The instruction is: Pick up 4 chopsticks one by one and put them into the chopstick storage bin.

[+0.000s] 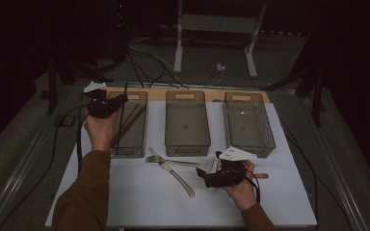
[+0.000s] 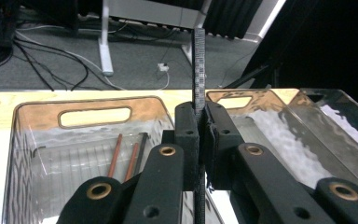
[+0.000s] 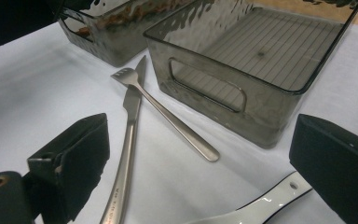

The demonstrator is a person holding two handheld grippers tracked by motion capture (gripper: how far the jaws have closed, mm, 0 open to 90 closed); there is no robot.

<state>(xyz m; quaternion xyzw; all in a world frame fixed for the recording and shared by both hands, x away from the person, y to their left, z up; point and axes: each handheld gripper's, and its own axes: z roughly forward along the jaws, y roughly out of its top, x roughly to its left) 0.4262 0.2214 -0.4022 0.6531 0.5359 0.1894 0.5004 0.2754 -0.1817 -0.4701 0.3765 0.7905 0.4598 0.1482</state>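
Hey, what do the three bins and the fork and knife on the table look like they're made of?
The bins look like smoky translucent plastic: see-through ribbed floors, wavy walls, moulded handle slots. The fork and knife look like brushed stainless steel: grey satin sheen with soft highlights, though I can't confirm the metal.

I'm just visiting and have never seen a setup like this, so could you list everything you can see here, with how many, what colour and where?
Bins: three, smoky clear plastic, in a row at the far side of the white mat.
Mat: one, white, covering the table.
Chopsticks in bin: brown ones plus a dark one, lying in the left bin.
Dark chopstick: one, black, clamped upright over the left bin.
Knife: one, silver, on the mat before the middle bin.
Fork: one, silver, crossing the knife.
White spoon: one, white with dark edge, by the right gripper.
Frame legs: white, on the floor beyond.
Cables: several, dark and white, on the floor.
Left gripper: black, shut.
Right gripper: black, open.
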